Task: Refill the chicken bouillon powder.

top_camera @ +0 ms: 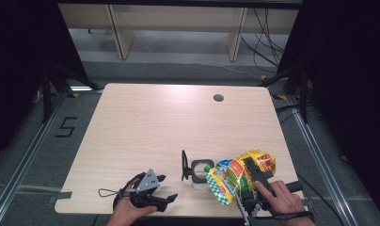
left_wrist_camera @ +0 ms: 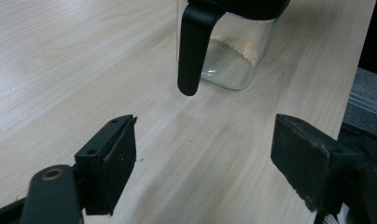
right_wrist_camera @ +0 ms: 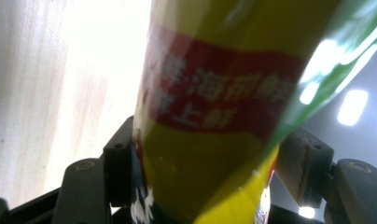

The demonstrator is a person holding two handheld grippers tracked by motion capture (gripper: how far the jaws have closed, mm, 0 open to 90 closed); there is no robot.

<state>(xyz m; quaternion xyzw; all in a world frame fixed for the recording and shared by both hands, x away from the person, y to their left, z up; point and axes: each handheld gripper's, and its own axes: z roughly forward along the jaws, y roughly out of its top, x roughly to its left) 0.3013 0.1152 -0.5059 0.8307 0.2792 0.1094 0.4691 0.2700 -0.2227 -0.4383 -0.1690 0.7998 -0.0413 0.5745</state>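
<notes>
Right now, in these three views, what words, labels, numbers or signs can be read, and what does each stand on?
"5": black tape figure on the grey floor left of the table.
White characters on the red band of the yellow bag, seen in the right gripper view: Chinese print, too blurred to read reliably.
Print on the bag's green and white face, seen in the high view: too small to read.
Glass jar: no text visible.

Right claw (top_camera: 250, 181) gripping yellow pouch (top_camera: 237, 176), tilted over open jar (top_camera: 199, 170), left claw (top_camera: 162, 188) idle
</notes>
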